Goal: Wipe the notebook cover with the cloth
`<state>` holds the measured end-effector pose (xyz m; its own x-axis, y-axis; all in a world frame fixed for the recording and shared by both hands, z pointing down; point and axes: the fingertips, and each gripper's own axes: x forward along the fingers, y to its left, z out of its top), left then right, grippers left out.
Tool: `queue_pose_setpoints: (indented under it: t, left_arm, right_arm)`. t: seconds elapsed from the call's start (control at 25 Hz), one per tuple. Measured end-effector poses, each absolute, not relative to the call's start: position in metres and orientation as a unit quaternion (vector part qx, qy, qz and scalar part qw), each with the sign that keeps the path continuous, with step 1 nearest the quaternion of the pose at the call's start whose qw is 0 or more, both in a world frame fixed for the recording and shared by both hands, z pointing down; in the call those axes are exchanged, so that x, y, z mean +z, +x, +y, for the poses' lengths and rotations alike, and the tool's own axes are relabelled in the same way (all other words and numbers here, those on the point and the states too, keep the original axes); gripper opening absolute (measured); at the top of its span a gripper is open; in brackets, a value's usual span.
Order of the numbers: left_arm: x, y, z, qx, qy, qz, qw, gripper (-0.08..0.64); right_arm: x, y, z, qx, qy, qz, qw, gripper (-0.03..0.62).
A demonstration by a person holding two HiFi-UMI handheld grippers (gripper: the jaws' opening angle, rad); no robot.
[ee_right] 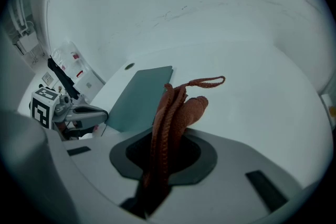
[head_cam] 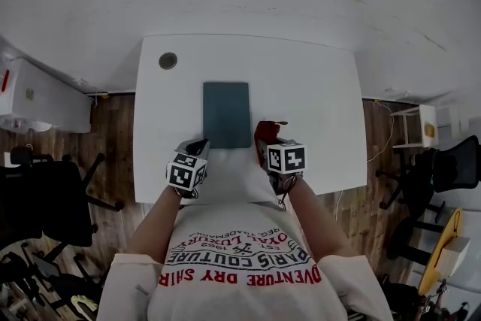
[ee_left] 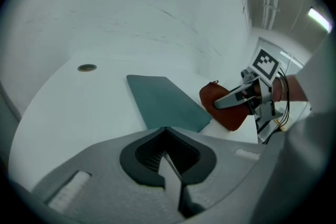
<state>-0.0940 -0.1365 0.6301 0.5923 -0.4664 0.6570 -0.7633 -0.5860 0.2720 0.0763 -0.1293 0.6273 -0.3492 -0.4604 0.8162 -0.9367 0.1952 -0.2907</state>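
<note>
Right tool (ee_right: 160,168) clamps a red cloth (ee_right: 177,110) beside the notebook (head_cam: 226,114) on the desk (head_cam: 319,86); left tool (ee_left: 169,159) closed, empty.

White table (head_cam: 323,86) on wood floor (head_cam: 113,133) — black chairs (head_cam: 45,201) around.

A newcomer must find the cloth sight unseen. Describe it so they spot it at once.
Start at the white table, where a dark teal notebook lies flat in the middle. Beside the notebook's near right corner, the right gripper is shut on the cloth. It is the only rust-red, soft, bunched thing there, with a cord loop.
</note>
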Motion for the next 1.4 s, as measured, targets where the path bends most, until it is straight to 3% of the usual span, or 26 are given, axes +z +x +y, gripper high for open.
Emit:
queue_pose_setpoints:
  t: [0.12, 0.28, 0.64, 0.96, 1.12, 1.4]
  left_arm:
    - [0.628, -0.096, -0.139, 0.271, 0.835, -0.376, 0.295, 0.009]
    - [0.599, -0.095, -0.144, 0.251, 0.84, -0.402, 0.263, 0.009]
    - [0.492, -0.075, -0.157, 0.189, 0.884, -0.411, 0.116, 0.009]
    - [0.361, -0.06, -0.14, 0.03, 0.925, -0.378, -0.004, 0.009]
    - [0.325, -0.075, -0.132, -0.033, 0.923, -0.384, -0.023, 0.009]
    - [0.334, -0.1, -0.128, -0.001, 0.912, -0.409, -0.028, 0.009]
  right_arm:
    - [0.615, 0.079, -0.133, 0.394, 0.487, -0.727, 0.281, 0.078]
    - [0.584, 0.076, -0.143, 0.352, 0.499, -0.753, 0.244, 0.078]
    - [0.49, 0.045, -0.158, 0.234, 0.492, -0.825, 0.15, 0.078]
    - [0.4, 0.022, -0.148, 0.1, 0.471, -0.873, 0.076, 0.077]
    - [0.373, 0.016, -0.136, 0.023, 0.464, -0.883, 0.065, 0.077]
    - [0.375, 0.012, -0.129, 0.003, 0.479, -0.875, 0.07, 0.075]
